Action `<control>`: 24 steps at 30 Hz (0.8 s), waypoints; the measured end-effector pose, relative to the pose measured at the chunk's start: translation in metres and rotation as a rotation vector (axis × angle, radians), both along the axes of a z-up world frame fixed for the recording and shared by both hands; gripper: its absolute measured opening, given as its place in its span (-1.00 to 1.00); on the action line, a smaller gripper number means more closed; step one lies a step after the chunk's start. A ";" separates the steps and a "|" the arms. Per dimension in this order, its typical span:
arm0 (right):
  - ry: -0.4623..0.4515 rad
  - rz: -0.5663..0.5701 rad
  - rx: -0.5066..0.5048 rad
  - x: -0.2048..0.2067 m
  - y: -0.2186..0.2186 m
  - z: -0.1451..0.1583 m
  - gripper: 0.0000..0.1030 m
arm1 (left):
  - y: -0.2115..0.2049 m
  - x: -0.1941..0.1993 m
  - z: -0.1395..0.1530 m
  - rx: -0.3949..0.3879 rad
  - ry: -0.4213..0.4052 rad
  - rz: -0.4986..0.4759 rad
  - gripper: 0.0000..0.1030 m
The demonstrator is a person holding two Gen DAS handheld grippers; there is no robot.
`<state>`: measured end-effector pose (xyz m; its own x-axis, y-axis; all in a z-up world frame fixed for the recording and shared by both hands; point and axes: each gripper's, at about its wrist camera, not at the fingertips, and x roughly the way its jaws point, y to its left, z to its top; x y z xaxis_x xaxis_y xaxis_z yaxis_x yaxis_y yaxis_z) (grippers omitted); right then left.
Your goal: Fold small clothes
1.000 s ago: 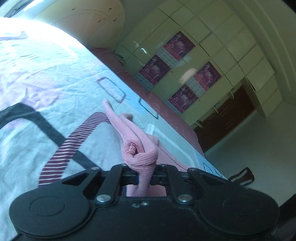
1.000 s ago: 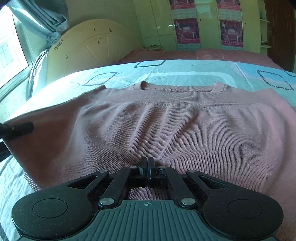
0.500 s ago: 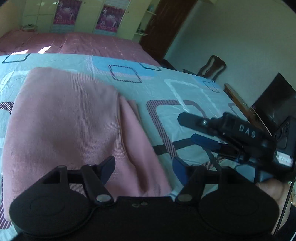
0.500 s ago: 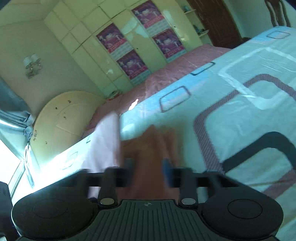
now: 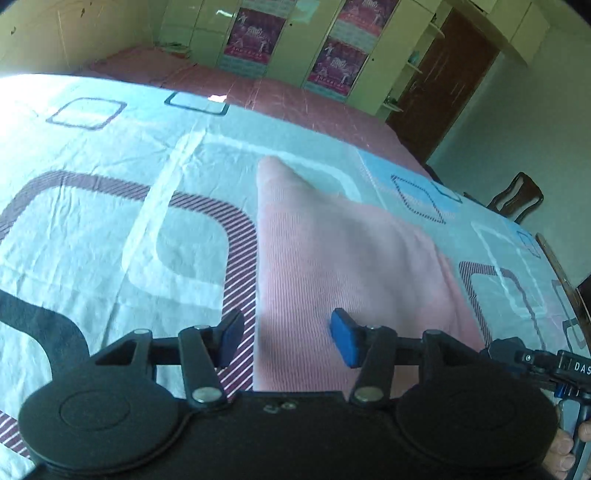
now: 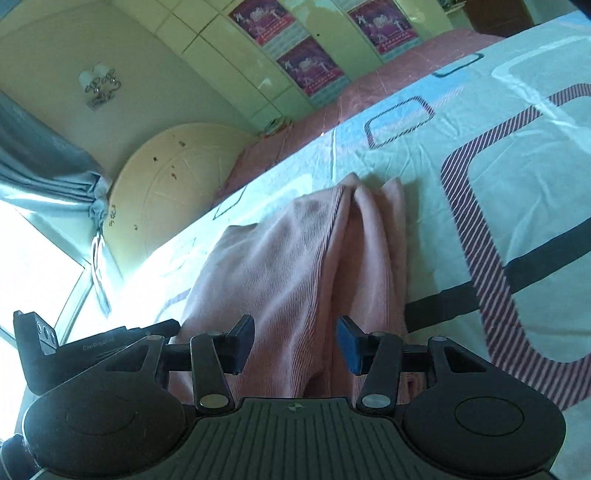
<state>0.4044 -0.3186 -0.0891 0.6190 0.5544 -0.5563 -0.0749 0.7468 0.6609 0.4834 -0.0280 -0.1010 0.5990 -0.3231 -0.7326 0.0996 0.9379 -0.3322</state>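
1. Blue pads line the fingers of our left gripper [image 5: 286, 338]; its jaws stand apart and are closing, and nothing is pinched between them.
2. Below and beyond those jaws we see the pink ribbed sweater [image 5: 340, 266], folded and lying flat on the bed sheet [image 5: 110, 229]. Its left edge runs straight away from the gripper, and one corner points toward the far side of the bed.
3. Our right gripper [image 6: 295, 341] likewise has its jaws parted and closing, with no cloth clamped. The sweater [image 6: 280, 273] lies under and ahead of the jaws, with layered folds showing along its right side.
4. In the left wrist view, our right gripper's body [image 5: 546, 363] appears at the right edge, just beside the sweater, with a hand [image 5: 569, 452] below it. In the right wrist view, our left gripper's body [image 6: 74, 350] shows at the left edge.
5. The sheet is pale blue-green with rounded square outlines in maroon stripes and black.
6. Farther out stand a rounded headboard [image 6: 173, 173], wardrobe doors with posters [image 5: 255, 35], a dark wooden door [image 5: 454, 81], a chair [image 5: 515, 197] and a grey curtain [image 6: 40, 166] beside a bright window.
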 end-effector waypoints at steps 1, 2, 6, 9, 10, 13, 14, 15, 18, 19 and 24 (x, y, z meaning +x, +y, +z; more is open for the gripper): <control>0.014 0.012 -0.014 0.005 0.005 -0.004 -0.03 | 0.003 0.001 -0.007 -0.003 0.014 0.013 0.01; 0.033 0.027 -0.026 0.010 0.009 -0.008 -0.03 | 0.004 0.000 -0.012 -0.012 0.017 0.026 0.10; 0.074 0.059 -0.075 0.023 0.021 -0.018 -0.03 | 0.011 0.001 -0.019 -0.033 0.029 0.038 0.21; 0.074 0.093 -0.120 0.027 0.031 -0.015 -0.06 | 0.012 0.002 -0.020 -0.011 0.021 0.004 0.21; 0.074 0.108 -0.141 0.028 0.035 -0.014 -0.29 | 0.011 0.003 -0.019 -0.004 0.020 -0.005 0.20; 0.050 0.136 -0.215 0.031 0.048 -0.009 -0.77 | 0.006 -0.003 -0.003 0.072 -0.074 -0.028 -0.01; 0.034 0.142 -0.244 0.029 0.051 -0.005 -0.78 | 0.002 -0.007 0.004 0.120 -0.130 -0.034 -0.10; 0.020 0.141 -0.270 0.028 0.053 0.000 -0.79 | -0.003 -0.009 0.008 0.160 -0.168 -0.054 -0.10; -0.029 0.130 -0.319 0.022 0.051 0.017 -0.80 | -0.019 -0.002 0.008 0.169 -0.144 -0.173 -0.30; -0.045 0.125 -0.336 0.020 0.049 0.024 -0.80 | -0.026 -0.003 0.011 0.170 -0.154 -0.199 -0.30; -0.045 0.059 -0.390 0.002 0.014 0.033 -0.81 | -0.067 -0.001 0.008 0.195 -0.107 -0.329 -0.25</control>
<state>0.4063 -0.3051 -0.0564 0.6210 0.3422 -0.7052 -0.1477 0.9346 0.3235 0.4821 -0.0950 -0.0927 0.5631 -0.3713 -0.7383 0.4295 0.8947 -0.1223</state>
